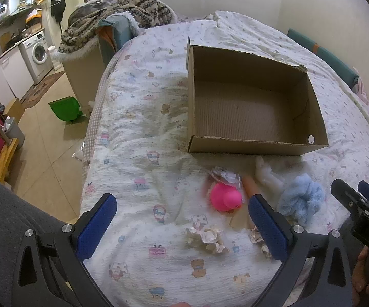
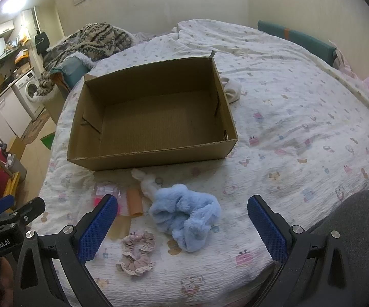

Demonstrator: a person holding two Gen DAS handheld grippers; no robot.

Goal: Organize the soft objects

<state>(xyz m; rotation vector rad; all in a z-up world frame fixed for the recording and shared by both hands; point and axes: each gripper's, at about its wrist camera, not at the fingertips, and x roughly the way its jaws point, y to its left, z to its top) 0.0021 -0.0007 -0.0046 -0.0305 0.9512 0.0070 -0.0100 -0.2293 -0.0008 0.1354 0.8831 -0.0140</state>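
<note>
An empty cardboard box (image 1: 248, 102) (image 2: 148, 117) lies on the bed. In front of it sit a pink rubber duck (image 1: 225, 196), an orange tube (image 2: 134, 202), a white plush piece (image 2: 147, 181), a fluffy blue cloth (image 2: 184, 215) (image 1: 300, 202) and a beige lace scrunchie (image 2: 137, 252) (image 1: 207, 238). My left gripper (image 1: 182, 227) hovers open above the duck and scrunchie. My right gripper (image 2: 182, 226) is open above the blue cloth. Neither holds anything.
A white rolled sock (image 2: 231, 89) lies beside the box's right wall. A patterned blanket (image 1: 113, 12) is heaped at the bed's far left corner. Left of the bed are floor, a green bin (image 1: 65, 108) and a washing machine (image 1: 37, 51). A grey-sleeved arm (image 2: 350, 217) is nearby.
</note>
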